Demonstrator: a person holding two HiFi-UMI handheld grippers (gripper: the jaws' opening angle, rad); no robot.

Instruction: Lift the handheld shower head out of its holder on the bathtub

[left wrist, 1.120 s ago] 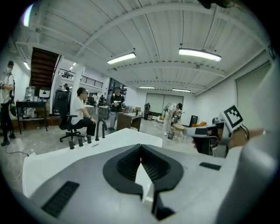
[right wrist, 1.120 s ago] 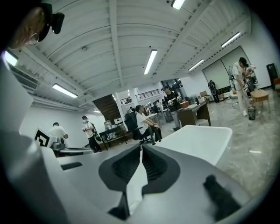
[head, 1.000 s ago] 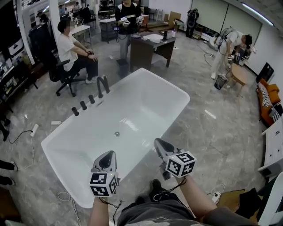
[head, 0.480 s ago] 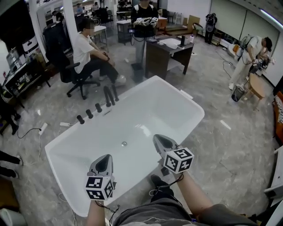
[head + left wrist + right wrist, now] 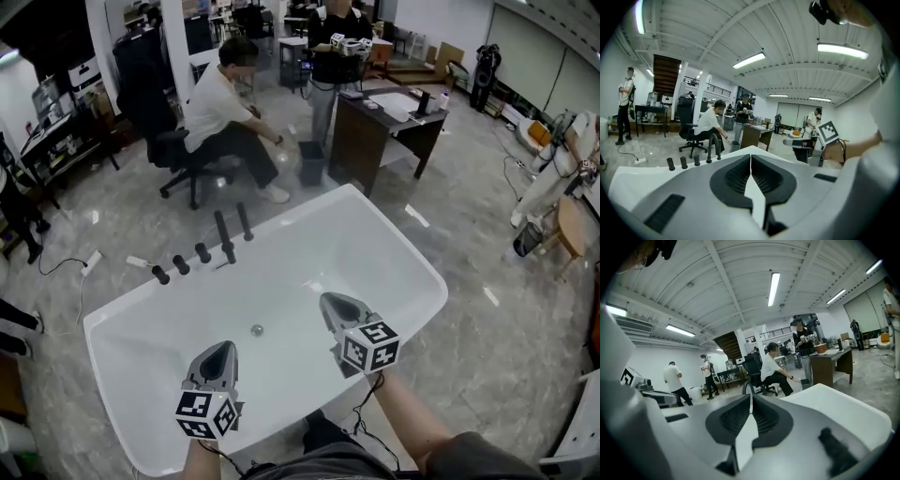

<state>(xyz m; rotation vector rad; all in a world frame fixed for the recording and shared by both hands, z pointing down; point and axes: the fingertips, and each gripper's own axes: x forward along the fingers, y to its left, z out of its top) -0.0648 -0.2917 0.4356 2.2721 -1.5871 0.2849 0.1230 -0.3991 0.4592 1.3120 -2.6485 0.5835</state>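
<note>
1. Shower head [image 5: 160, 275]: it stands somewhere in the short row of black fittings on the rim of the white bathtub [image 5: 356, 244], at about 10 o'clock from the person. Three stubby black posts sit beside an arched black spout [image 5: 221, 230]. I judge the outermost stub to be the handheld piece in its holder, but at this size no view settles it.
2. Left tongs [image 5: 217, 349]: clenched and empty, tips pressed together, over the near rim at about 6 o'clock. In the left gripper view [image 5: 750, 157] the row of fittings lies at about 10 o'clock beyond the tips, well apart from them.
3. Right tongs [image 5: 330, 302]: also clenched with nothing between them, over the basin at about 5 o'clock. The right gripper view [image 5: 751, 397] shows only the tub's white surface past the tips.
4. Task progress: by my reading, the lift has not begun; both tongs are far from the fittings.
5. Handling, as a judgement: the piece is probably a stiff, smooth, slim stick, light to moderate in weight and likely slippery. A hose probably trails below and would drag as it rises.
6. Where to grip, as a judgement: open one pair of tongs, close across the exposed shaft just above the holder, then pull straight up along its axis.
7. Background: a seated person [image 5: 220, 108] is beyond the tub at 12 o'clock.
</note>
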